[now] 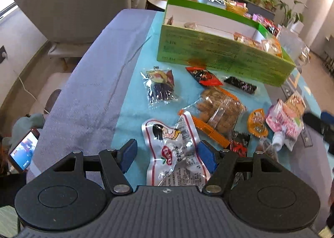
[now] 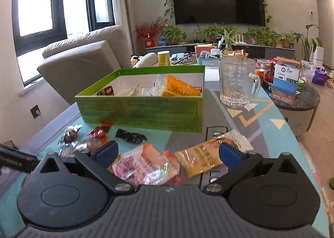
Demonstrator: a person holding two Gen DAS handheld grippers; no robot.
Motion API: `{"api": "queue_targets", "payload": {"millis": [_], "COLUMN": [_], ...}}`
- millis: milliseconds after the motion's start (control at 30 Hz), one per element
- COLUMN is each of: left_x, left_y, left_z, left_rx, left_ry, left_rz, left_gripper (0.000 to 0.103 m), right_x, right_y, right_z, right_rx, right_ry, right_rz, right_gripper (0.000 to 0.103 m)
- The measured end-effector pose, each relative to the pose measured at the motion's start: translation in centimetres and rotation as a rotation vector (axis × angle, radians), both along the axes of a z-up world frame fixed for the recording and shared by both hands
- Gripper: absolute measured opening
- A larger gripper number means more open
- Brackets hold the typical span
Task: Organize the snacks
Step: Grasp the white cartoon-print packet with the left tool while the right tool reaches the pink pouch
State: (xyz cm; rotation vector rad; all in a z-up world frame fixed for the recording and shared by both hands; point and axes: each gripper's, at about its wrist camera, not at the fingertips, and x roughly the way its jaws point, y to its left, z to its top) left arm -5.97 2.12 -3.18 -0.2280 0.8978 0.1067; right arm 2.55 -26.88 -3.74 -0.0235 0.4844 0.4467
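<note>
I can't read any text for certain: print on the green box [image 2: 142, 110], the white snack packet [image 1: 175, 154] and the yellow packet [image 2: 200, 158] is blurred.

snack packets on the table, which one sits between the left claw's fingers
The white packet with the cartoon face. It lies between the open left claw; the clear biscuit pack and other packets lie farther ahead.

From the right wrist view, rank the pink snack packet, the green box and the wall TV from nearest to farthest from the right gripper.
1. Pink snack packet: lies between the open fingers of the right gripper, on the table.
2. Green box: farther back on the table, slightly left of centre.
3. Wall TV: across the room, high on the far wall.
</note>
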Motion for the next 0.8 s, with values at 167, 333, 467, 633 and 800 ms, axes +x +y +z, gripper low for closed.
{"api": "queue_targets", "payload": {"millis": [167,333,467,633,800], "left_x": [0.1,0.1,0.1,-0.1,-0.3], "left_y": [-0.6,-2.1,-2.8,-2.9,-2.3], "left_z": [-0.1,-0.5,-0.7,-0.9,-0.6], "left_rx": [0.027,0.103,0.144,0.156,0.14], "left_ry": [-0.001,-0.014,-0.018,-0.048,-0.071], "left_rz": [0.003,-0.012,-0.04,-0.055,-0.049], "left_gripper": [0.065,0.068,0.069,0.063,0.048], "right_x": [-0.7,-1.3,-1.3,-0.9,-0.9], "right_y": [-0.1,0.9,1.6,2.1,2.1], "right_z": [-0.3,-0.9,-1.4,-2.4,-3.0], "right_rx": [0.017,-0.019,-0.05,-0.086,-0.089], "right_ry": [0.018,0.018,0.02,0.047,0.08], "right_rz": [0.025,0.076,0.092,0.116,0.138], "right_gripper": [0.061,0.061,0.061,0.061,0.061]}}
